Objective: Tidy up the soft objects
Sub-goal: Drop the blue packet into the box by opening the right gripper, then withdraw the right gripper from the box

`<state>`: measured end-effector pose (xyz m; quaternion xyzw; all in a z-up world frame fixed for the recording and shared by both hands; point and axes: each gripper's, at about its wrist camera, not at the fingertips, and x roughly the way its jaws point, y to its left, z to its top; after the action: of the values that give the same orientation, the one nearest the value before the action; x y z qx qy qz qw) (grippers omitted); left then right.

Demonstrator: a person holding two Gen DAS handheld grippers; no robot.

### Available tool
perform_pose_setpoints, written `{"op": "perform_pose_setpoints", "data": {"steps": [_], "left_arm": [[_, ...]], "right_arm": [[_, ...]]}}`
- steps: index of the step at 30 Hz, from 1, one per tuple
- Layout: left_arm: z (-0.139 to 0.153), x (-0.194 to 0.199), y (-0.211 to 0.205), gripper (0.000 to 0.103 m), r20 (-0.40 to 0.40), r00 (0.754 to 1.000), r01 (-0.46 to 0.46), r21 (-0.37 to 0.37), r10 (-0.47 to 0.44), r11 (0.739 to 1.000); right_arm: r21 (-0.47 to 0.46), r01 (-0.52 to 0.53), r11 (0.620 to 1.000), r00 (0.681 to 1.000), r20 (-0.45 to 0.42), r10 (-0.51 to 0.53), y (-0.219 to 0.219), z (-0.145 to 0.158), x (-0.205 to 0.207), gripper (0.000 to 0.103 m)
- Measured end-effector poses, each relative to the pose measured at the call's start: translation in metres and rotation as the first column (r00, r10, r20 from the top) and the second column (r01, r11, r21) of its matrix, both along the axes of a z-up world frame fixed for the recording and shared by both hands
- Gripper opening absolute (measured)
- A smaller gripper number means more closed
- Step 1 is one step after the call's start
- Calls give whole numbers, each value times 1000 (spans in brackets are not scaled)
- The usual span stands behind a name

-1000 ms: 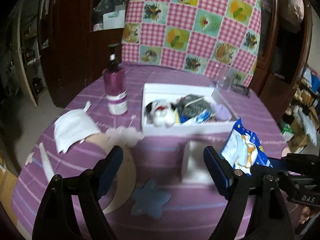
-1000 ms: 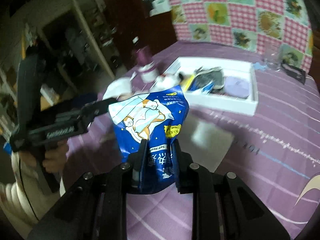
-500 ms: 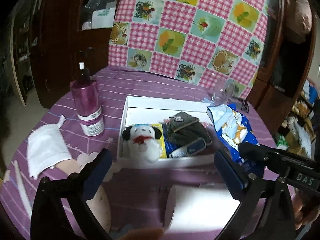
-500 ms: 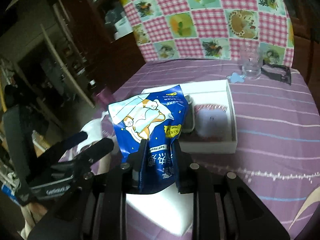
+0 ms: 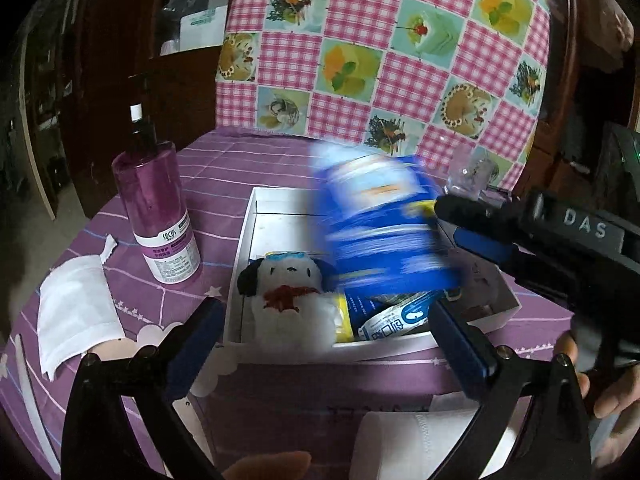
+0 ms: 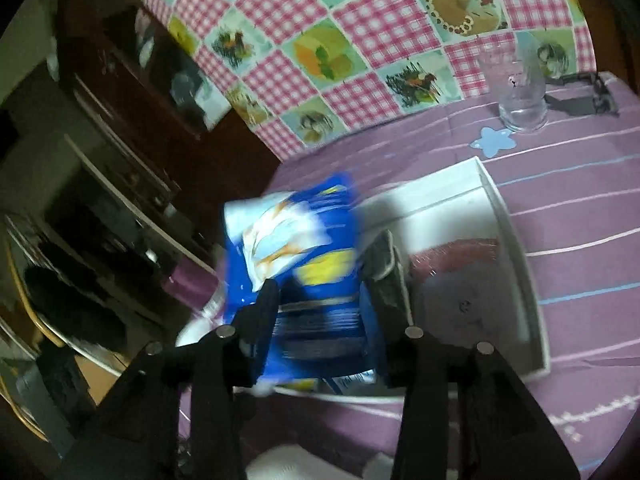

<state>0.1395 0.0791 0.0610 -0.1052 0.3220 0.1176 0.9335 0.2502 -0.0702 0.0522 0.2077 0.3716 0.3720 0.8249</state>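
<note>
Centre of both views: a blue snack pouch (image 5: pixel 384 236) is seen, blurred, above the white box (image 5: pixel 256 216) on the purple-clothed table (image 5: pixel 224 160).
Right gripper (image 6: pixel 320 312): at lower centre of the right wrist view; its jaws are opening, with the pouch's lower end between them. Whether the pads press on the pouch cannot be told through the blur.
Left gripper (image 5: pixel 320 332): at the bottom of the left wrist view; spread wide, nothing held, the near wall of the box framed between its fingers.
Box contents: a white plush dog (image 5: pixel 288 292) at lower left of the box, a small white-and-blue packet (image 5: pixel 396 320) beside it, a dark folded item (image 6: pixel 386 268) and a pale bundle (image 6: pixel 460 280) further right in the right wrist view.
Outside the box: a purple pump bottle (image 5: pixel 160 216) and a white folded cloth (image 5: pixel 76 312) at left; a clear glass (image 6: pixel 520 92) at upper right; a white roll (image 5: pixel 420 440) at bottom.
Stage (judged): release of the pouch into the box.
Risk 1: the pouch may land on the plush dog or the box wall and slide out, since it hangs toward the crowded side.
Risk 2: a corner may be snagged on a pad if the gripper is withdrawn before the jaws clear.
Risk 3: the two grippers stand close; a collision is possible.
</note>
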Motion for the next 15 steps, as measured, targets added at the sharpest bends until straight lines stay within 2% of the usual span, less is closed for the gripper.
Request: {"op": "perform_pose_setpoints", "data": {"steps": [1,2,6,15], "left_arm": [[-1,-1,-1,103,3,1000,1,5,-1,1000],[0,0,-1,103,5,1000,-1,10,0,1000],[0,0,-3,103,10,1000,-1,16,1,1000],[-3,-3,-6,103,7,1000,-6,23,5,1000]], "right_arm": [[-7,7,1000,1000,6,-7,0,0,0,65],[-34,14,999,1000,17,-13,1,1,-1,71],[-96,-3,995,996,91,12,2,17,-9,72],[-222,20,975,988,152,15,-1,32,-19,73]]}}
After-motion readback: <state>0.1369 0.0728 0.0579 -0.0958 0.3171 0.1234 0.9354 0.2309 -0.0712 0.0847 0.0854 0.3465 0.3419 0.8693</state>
